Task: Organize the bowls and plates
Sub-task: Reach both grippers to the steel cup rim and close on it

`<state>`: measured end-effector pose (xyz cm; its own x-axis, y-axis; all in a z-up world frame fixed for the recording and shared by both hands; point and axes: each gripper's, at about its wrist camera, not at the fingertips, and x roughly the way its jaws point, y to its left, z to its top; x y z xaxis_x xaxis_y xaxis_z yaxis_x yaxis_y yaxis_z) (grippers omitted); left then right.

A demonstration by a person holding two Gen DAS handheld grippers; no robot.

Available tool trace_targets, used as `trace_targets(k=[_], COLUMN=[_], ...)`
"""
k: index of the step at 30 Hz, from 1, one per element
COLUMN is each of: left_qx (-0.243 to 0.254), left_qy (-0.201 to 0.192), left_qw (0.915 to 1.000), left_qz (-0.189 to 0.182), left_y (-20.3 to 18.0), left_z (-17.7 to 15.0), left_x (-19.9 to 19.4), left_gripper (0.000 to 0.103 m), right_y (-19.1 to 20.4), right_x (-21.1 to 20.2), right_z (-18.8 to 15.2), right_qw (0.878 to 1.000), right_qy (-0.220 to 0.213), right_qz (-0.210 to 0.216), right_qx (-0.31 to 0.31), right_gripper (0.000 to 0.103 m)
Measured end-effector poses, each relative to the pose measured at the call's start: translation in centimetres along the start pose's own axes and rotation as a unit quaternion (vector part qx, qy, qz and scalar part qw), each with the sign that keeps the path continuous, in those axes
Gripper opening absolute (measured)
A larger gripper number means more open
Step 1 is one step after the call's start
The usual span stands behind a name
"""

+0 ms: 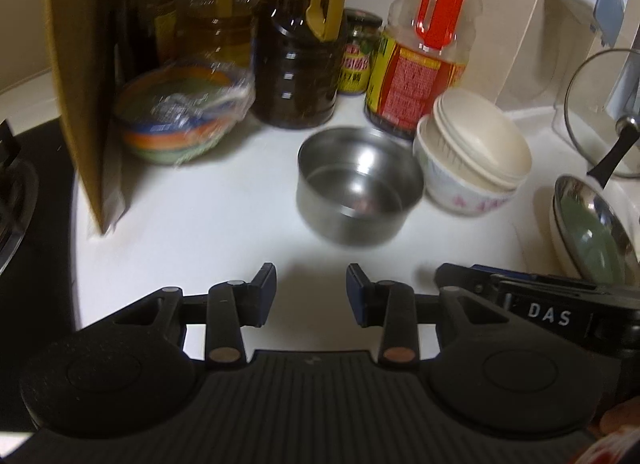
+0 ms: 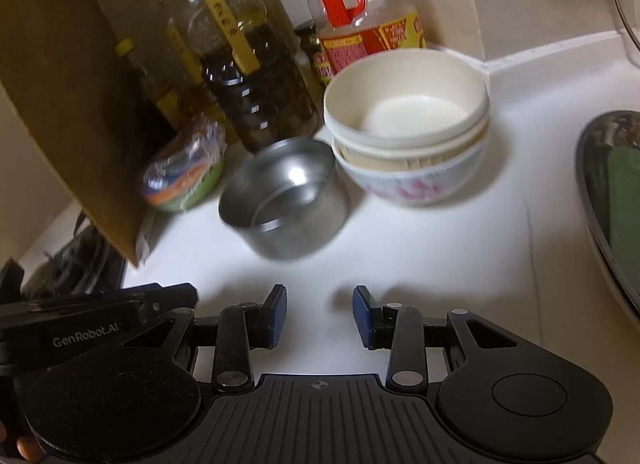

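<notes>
Right, I have both grippers hovering over the white desk (image 1: 224,215), side by side, and neither holds anything. My left gripper (image 1: 311,294) has its blue pads part-way apart with only bare desk showing between them; my right gripper (image 2: 319,316) stands the same, jaws moderately open and empty.

Ahead of both sits the steel bowl (image 1: 359,183), upright on the desk and, as far as I can see, with nothing in it but reflections on its floor. Just beside it, toward the right edge of the desk, is the stack of bowls (image 2: 408,131): cream bowls nested in a white bowl with a pink flower pattern. The top cream bowl tilts slightly and looks empty. From the right wrist view the steel bowl and the stack stand very close; I cannot tell whether they touch.

Toward the back of the desk stand several bottles: a large dark bottle (image 1: 296,67) with a yellow handle, dark contents reaching most of the way up, a clear bottle (image 1: 424,43) with a red handle and a red and yellow label, and a small jar (image 1: 358,51) between them. Left of the dark bottle is a plastic-wrapped stack of coloured bowls (image 1: 184,119), partly behind an upright cardboard sheet (image 1: 80,75). At the right edge lies a steel plate (image 1: 596,227) with something green showing in it.
</notes>
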<state>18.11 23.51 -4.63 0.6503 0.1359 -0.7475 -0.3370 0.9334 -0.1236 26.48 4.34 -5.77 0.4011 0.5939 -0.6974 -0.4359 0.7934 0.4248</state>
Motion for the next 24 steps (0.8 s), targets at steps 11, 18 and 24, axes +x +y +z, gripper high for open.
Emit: trace_targets(k=[11,18,24], left_qx=[0.002,0.010,0.013], left_qy=[-0.010,-0.002,-0.001], left_qw=[0.9999,0.9998,0.9996], left_qz=[-0.010,-0.015,-0.024], left_y=[0.8,1.2,1.4], left_z=[3.4,3.9,4.2], left_x=[2.9,3.8,4.0], left_gripper=[0.035,0.035,0.034], right_y=[0.5,0.2,0.4], right_x=[3.4,5.2,6.1], right_z=[3.2,3.6,4.1], right_qw=[0.997,0.995,0.995], right_qy=[-0.052,-0.051,-0.055], right_qz=[-0.011,-0.028,-0.038], right_qx=[0.058,0.082,0.074], right_gripper=[0.037,0.037,0.036])
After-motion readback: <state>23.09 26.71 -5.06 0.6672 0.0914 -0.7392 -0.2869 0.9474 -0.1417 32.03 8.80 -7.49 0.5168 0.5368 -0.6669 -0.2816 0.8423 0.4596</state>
